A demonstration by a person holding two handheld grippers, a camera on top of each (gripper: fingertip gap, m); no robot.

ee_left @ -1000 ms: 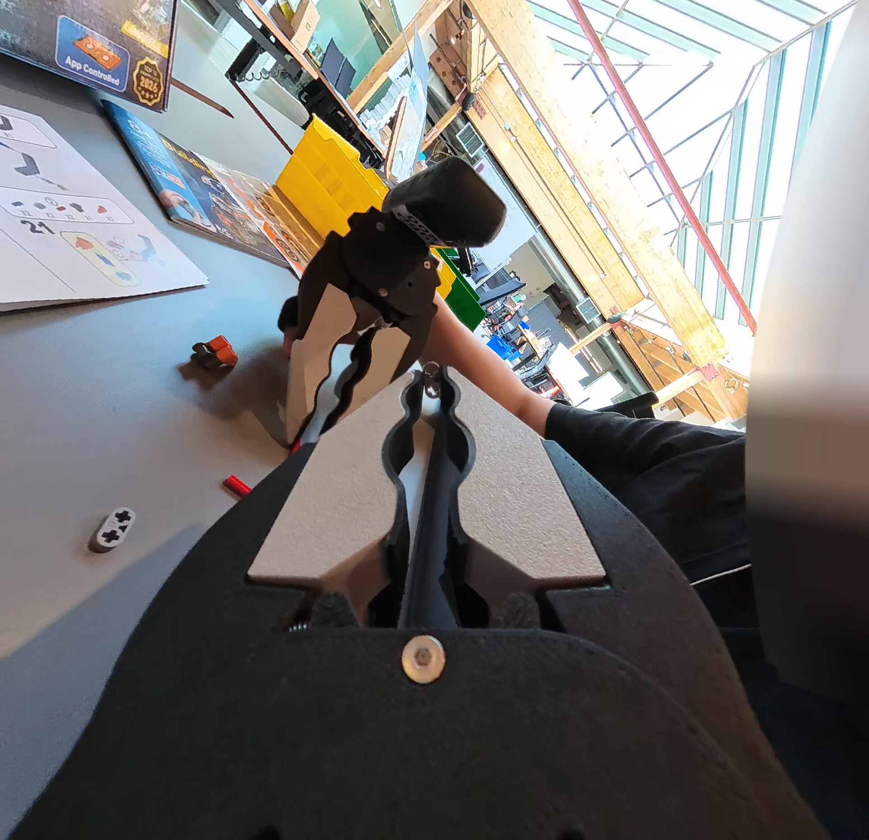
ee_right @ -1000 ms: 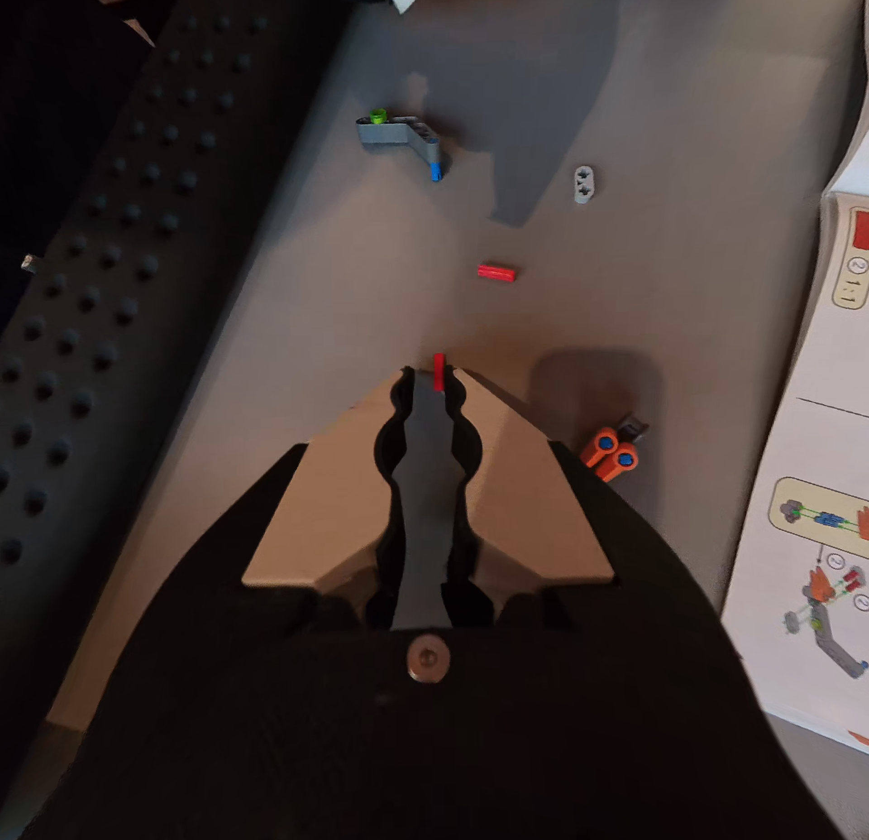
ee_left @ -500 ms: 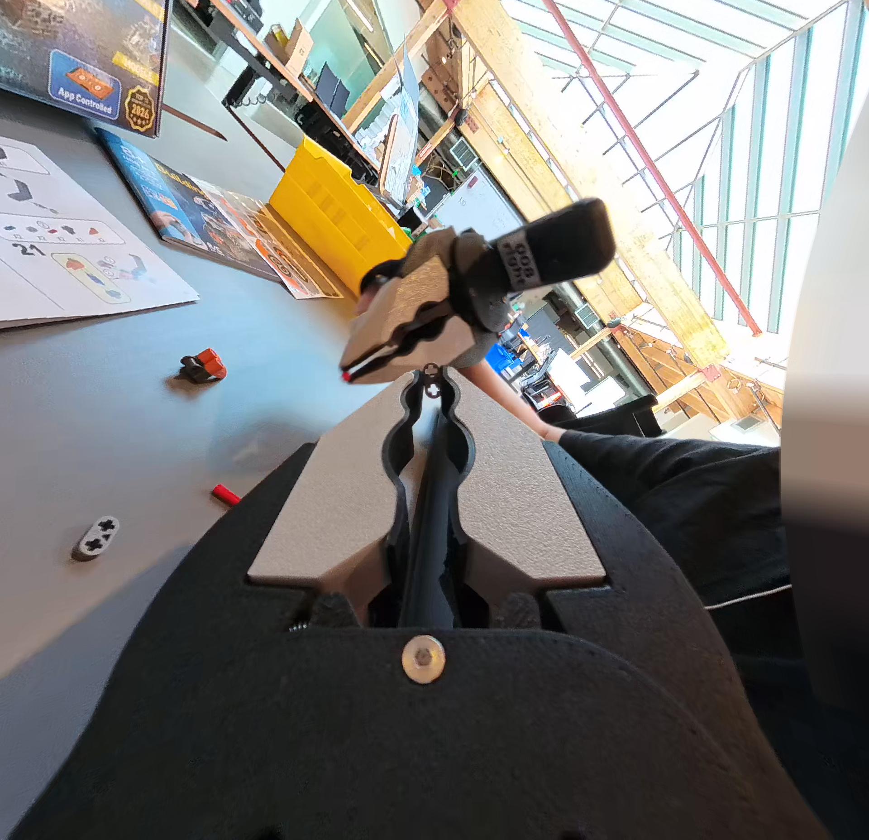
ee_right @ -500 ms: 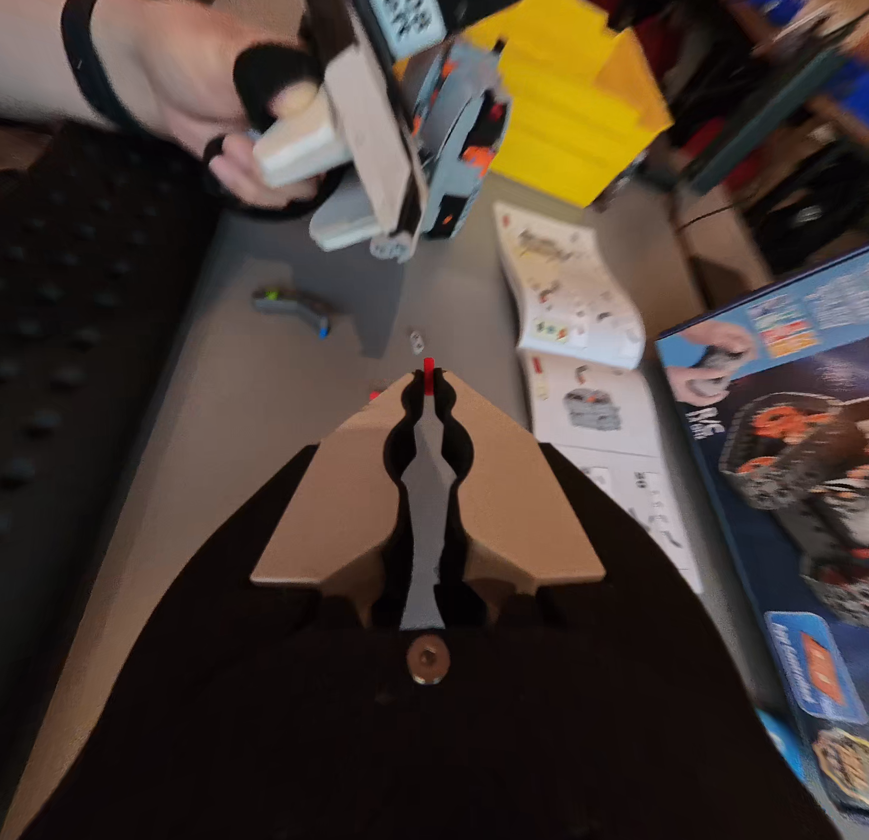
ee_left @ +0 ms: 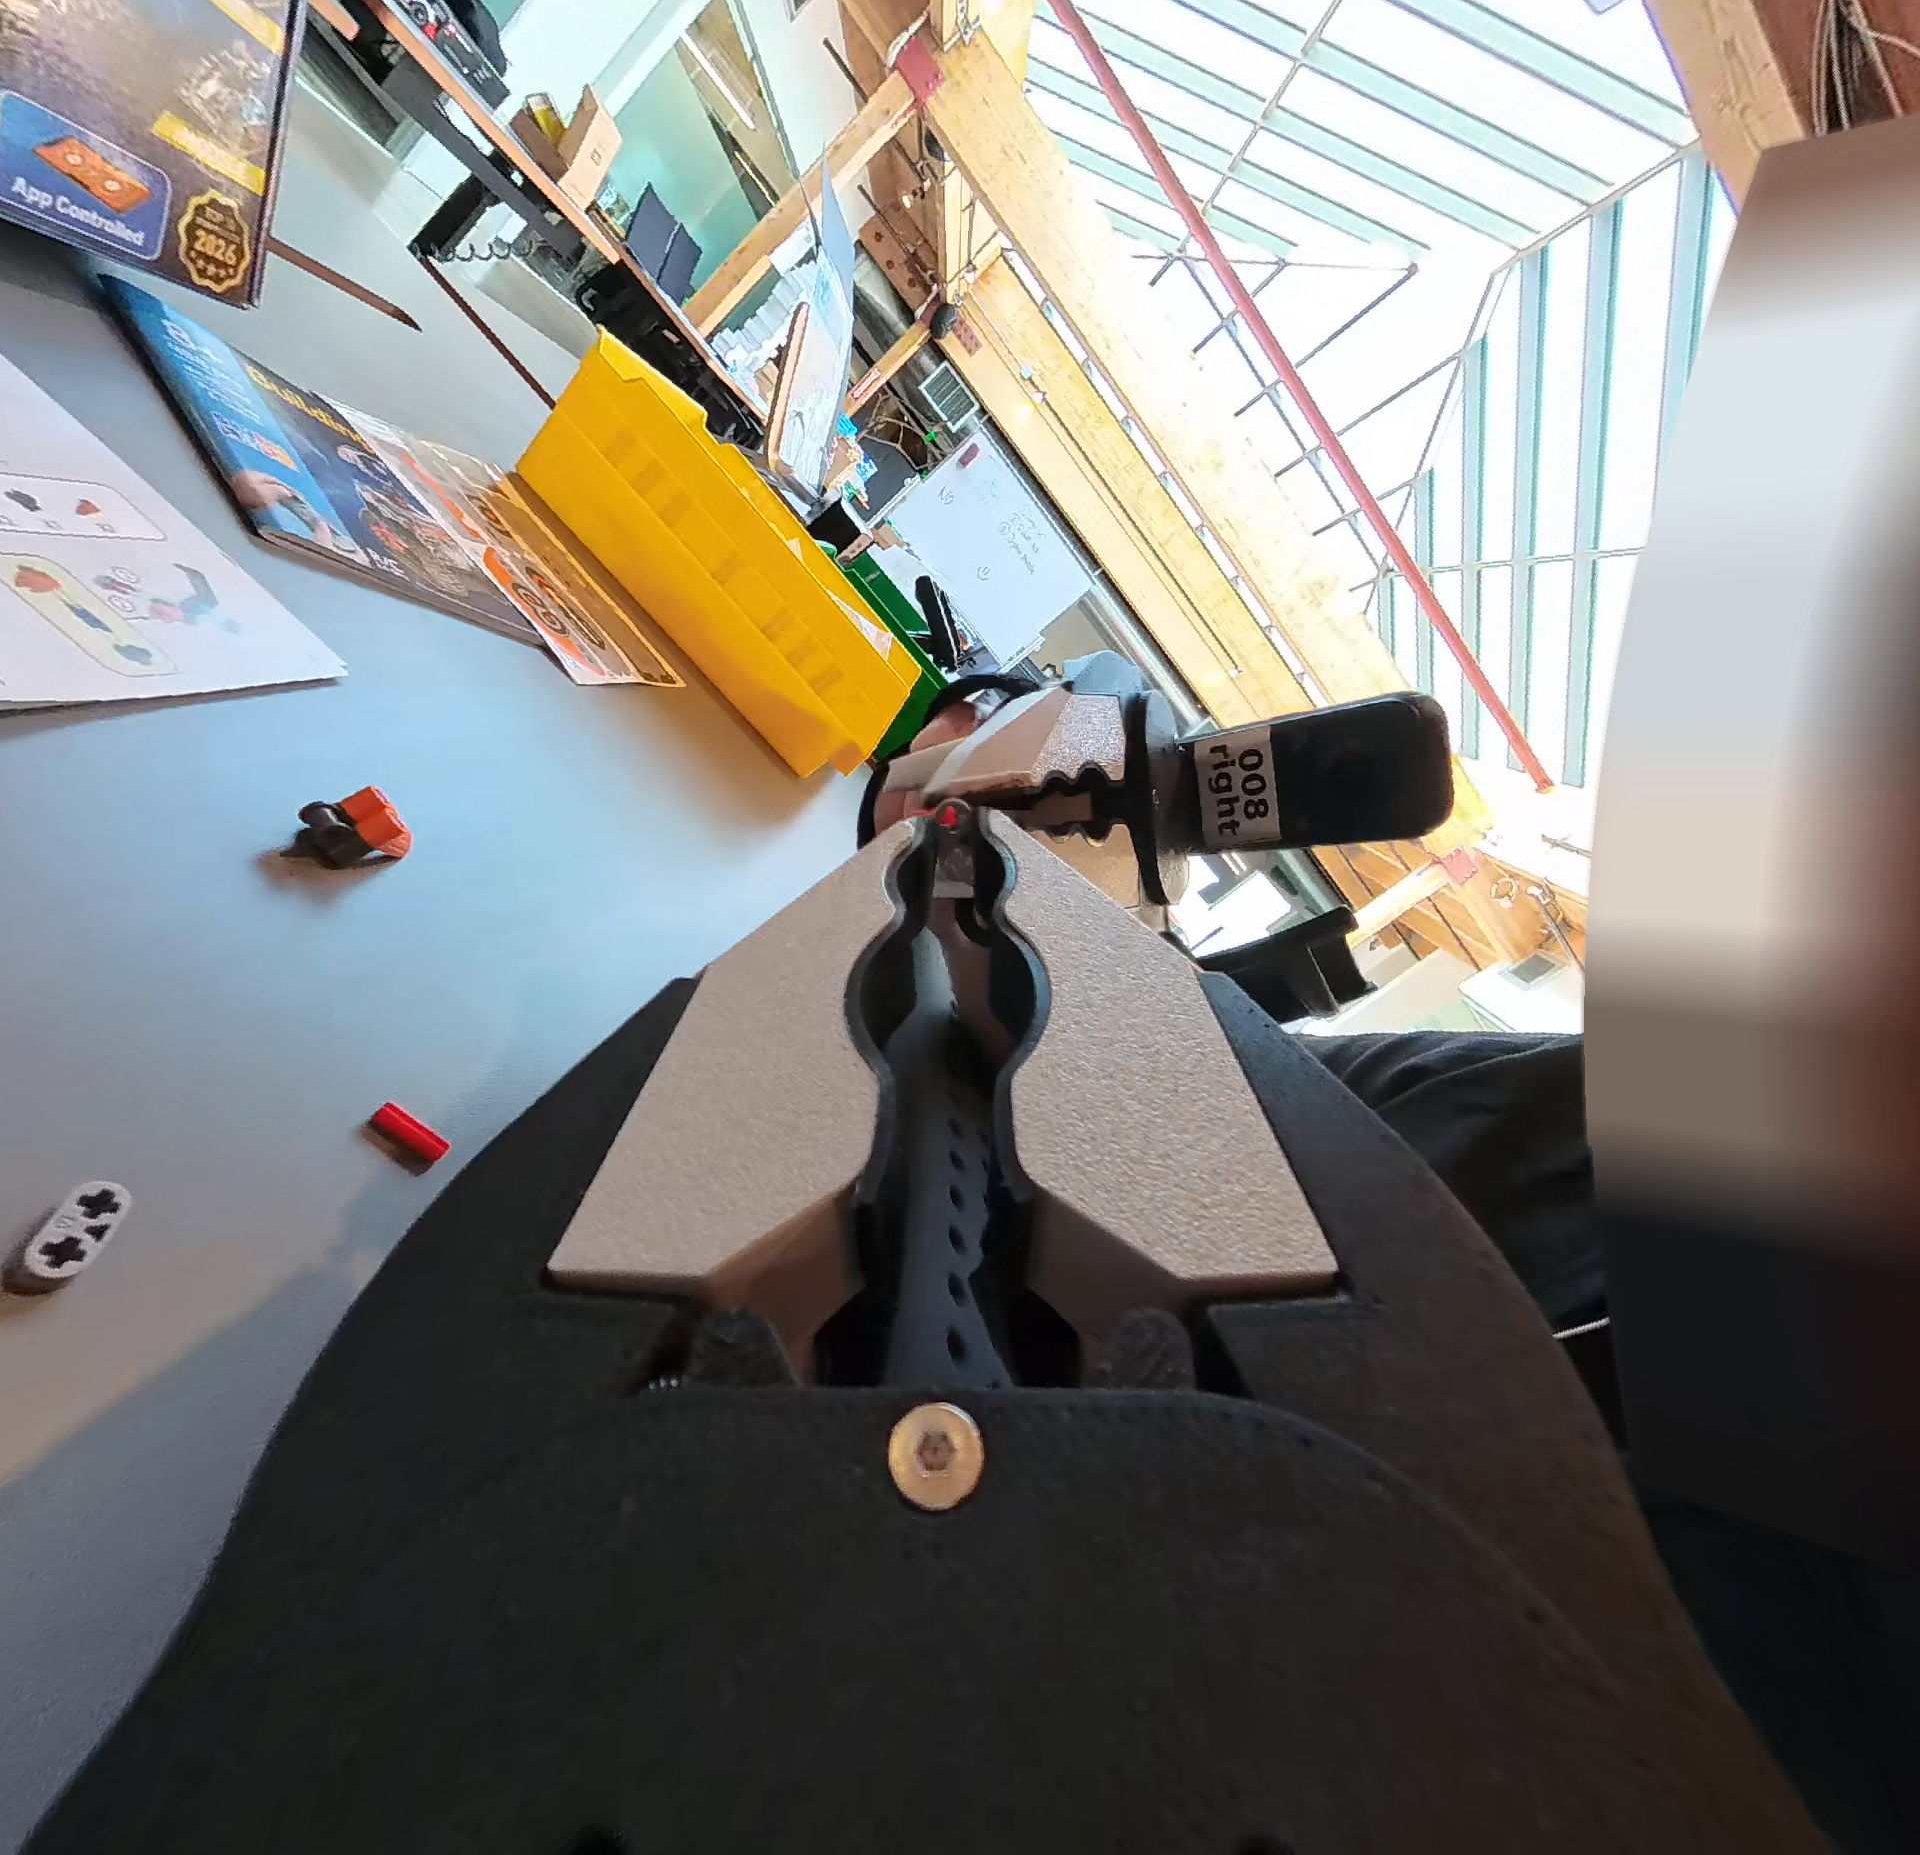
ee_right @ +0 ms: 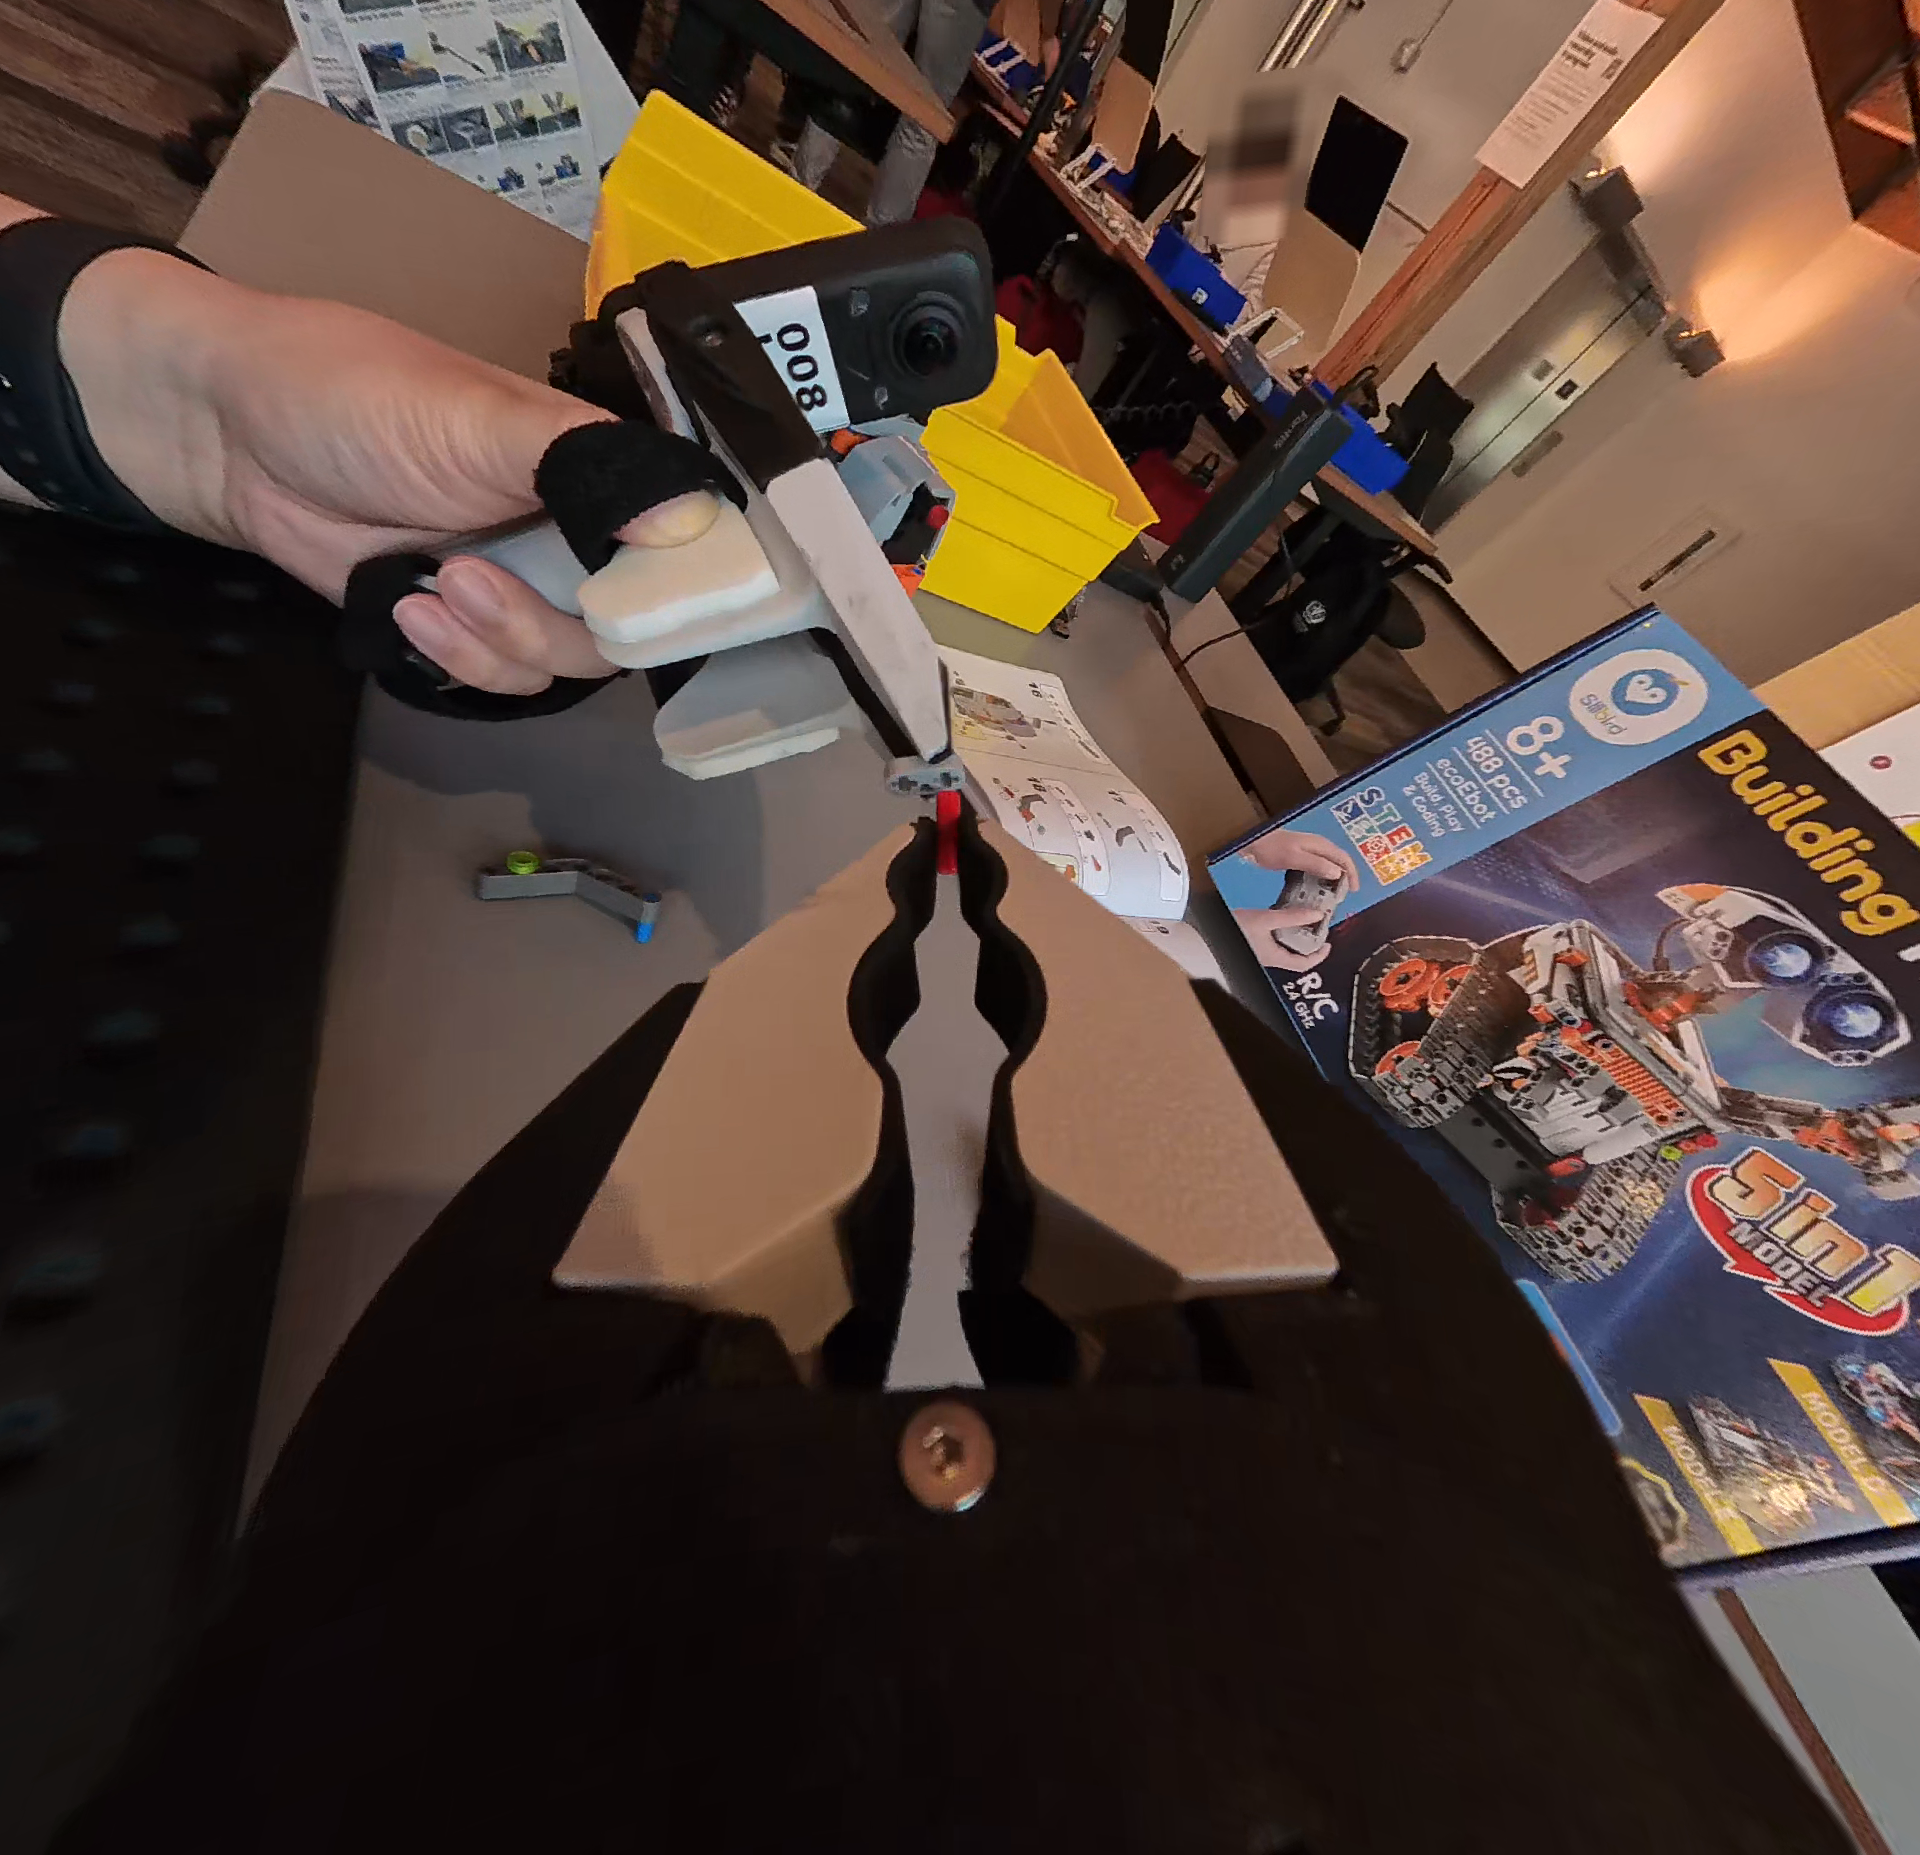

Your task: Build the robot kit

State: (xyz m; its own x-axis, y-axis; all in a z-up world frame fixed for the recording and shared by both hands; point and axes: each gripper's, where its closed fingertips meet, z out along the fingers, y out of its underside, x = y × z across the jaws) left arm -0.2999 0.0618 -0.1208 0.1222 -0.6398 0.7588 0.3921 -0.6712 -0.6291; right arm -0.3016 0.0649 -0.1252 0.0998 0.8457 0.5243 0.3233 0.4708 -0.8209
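My left gripper (ee_left: 951, 841) is shut on a small grey beam piece (ee_left: 953, 863) and holds it above the table. My right gripper (ee_right: 945, 837) is shut on a short red pin (ee_right: 948, 841). The two tips meet: the red pin's end touches the grey piece (ee_right: 920, 775) held by the left gripper (ee_right: 928, 753), which a hand (ee_right: 281, 455) grips. In the left wrist view the right gripper (ee_left: 940, 803) comes in from the right, its red pin (ee_left: 948, 818) at my fingertips.
On the grey table (ee_left: 208, 974) lie a red pin (ee_left: 408, 1130), a small grey two-hole piece (ee_left: 68, 1223), an orange part (ee_left: 353, 826) and a grey angled beam (ee_right: 566, 886). A yellow bin (ee_left: 717, 569), an instruction booklet (ee_right: 1060, 818) and a blue box (ee_right: 1621, 1078) stand around. Less than 4 cm separates the two grippers' tips.
My right gripper picked the red pin off the table, lifted and turned towards the left gripper. The two tips have come together, pin against grey piece.
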